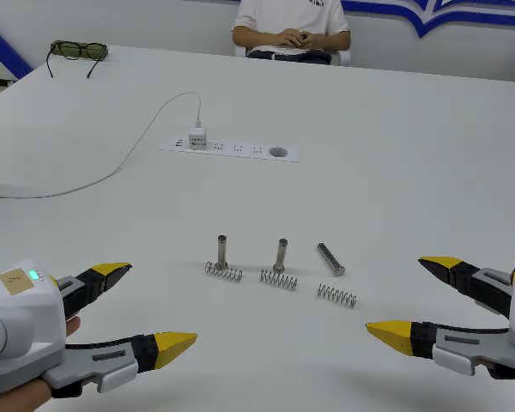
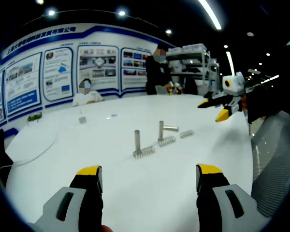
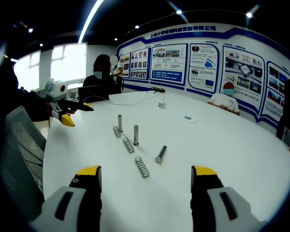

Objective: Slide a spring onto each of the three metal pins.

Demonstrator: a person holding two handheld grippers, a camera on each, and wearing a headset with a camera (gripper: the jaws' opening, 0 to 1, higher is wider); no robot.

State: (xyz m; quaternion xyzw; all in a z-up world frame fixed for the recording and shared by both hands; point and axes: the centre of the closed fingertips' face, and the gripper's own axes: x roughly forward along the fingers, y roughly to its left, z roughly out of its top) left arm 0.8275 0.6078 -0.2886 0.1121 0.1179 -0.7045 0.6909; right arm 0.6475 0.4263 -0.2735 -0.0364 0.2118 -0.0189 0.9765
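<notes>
Nothing is done yet, by the look of it. Nearest, the left gripper (image 1: 148, 309) and right gripper (image 1: 408, 296) hover over the near part of the worktop (image 1: 395, 172), both wide open and empty. Beyond them three springs (image 1: 278, 279) lie loose in a row, none threaded on. Just behind stand the pins (image 1: 280, 255): two upright, while the right pin (image 1: 330, 259) lies on its side. All three springs remain to be fitted, and the fallen one likely needs holding first.

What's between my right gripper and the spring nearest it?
Nothing. In the head view, a bare stretch of table lies between the right gripper and the rightmost spring.
</notes>
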